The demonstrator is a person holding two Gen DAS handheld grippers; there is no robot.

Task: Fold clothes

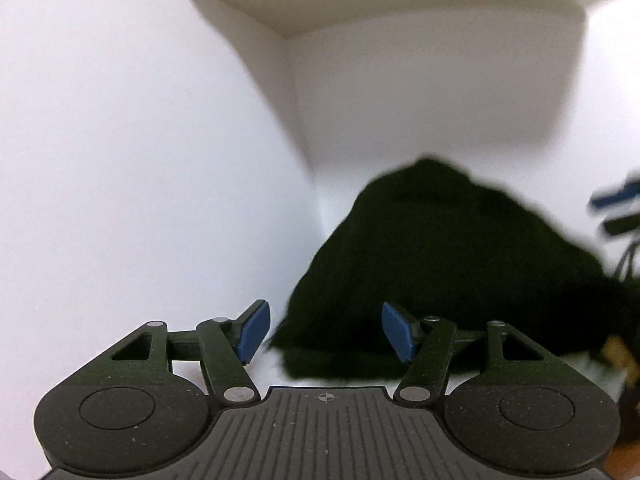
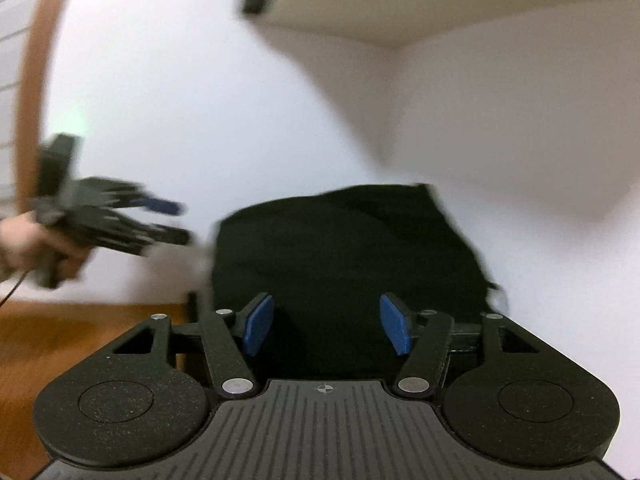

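While both frames are smeared with blur, the main things can still be made out. A black garment [image 1: 440, 272] lies bunched in a dark heap on a white surface [image 1: 120, 200], close to a corner where two white walls [image 1: 420, 92] meet under a pale ceiling. Its folds and edges are too dark and soft to tell what kind of clothing it is.

From the left wrist view, the left gripper [image 1: 326, 334] sits low, just in front of the near edge of the heap. Its blue pads [image 1: 253, 332] stand well apart, with only the cloth's fringe and white surface showing between them; neither pad presses on the fabric. At the right edge of that view the other tool shows only as a blue and black blur.

From the right wrist view, the right gripper [image 2: 326, 326] also faces the garment [image 2: 344, 264], which fills the space ahead of it. Its pads [image 2: 258, 326] are spread wide and nothing is pinched; whether the cloth reaches in between them I cannot tell. To the left, a hand [image 2: 24, 240] grasps the left gripper [image 2: 172, 220], which points toward the heap's side, apart from it. A strip of wooden floor [image 2: 80, 332] shows below that hand.
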